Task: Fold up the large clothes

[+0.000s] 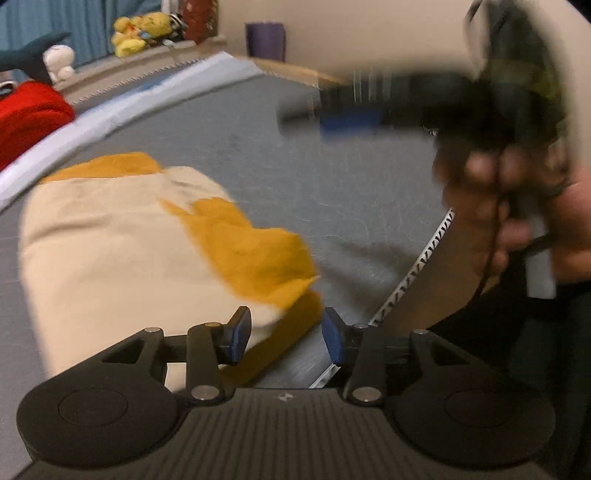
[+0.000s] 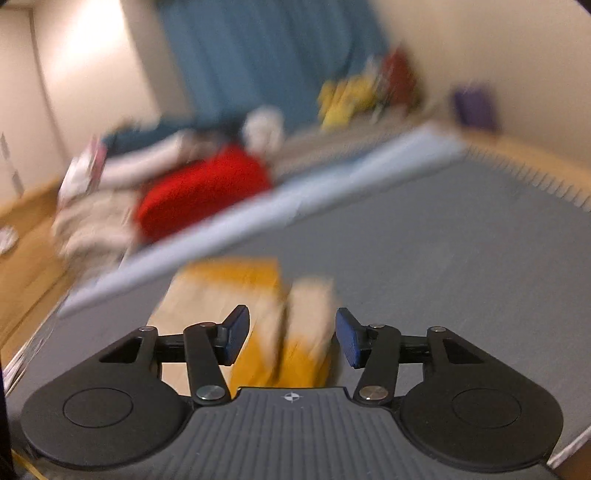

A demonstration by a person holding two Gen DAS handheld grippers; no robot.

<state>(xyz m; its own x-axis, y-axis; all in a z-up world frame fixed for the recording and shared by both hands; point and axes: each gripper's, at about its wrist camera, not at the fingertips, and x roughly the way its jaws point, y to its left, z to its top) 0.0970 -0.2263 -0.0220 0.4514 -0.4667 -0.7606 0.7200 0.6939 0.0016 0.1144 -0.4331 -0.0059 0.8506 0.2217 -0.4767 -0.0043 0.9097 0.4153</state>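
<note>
A cream and mustard-yellow garment point(image 1: 122, 251) lies folded into a bundle on the grey mat point(image 1: 332, 177). My left gripper point(image 1: 287, 338) is open just above the bundle's near yellow corner, with nothing between its blue pads. My right gripper point(image 1: 332, 118) shows blurred in the left wrist view, held in a hand at the upper right, above the mat. In the right wrist view the right gripper point(image 2: 291, 339) is open and empty, and the garment point(image 2: 229, 291) lies blurred below and ahead of it.
A red cloth heap point(image 1: 29, 114) and a light blue sheet edge point(image 1: 110, 114) lie beyond the mat. Plush toys point(image 1: 144, 33) and a purple container point(image 1: 266, 38) stand on the ledge by the wall. The mat's toothed edge point(image 1: 417, 266) runs on the right.
</note>
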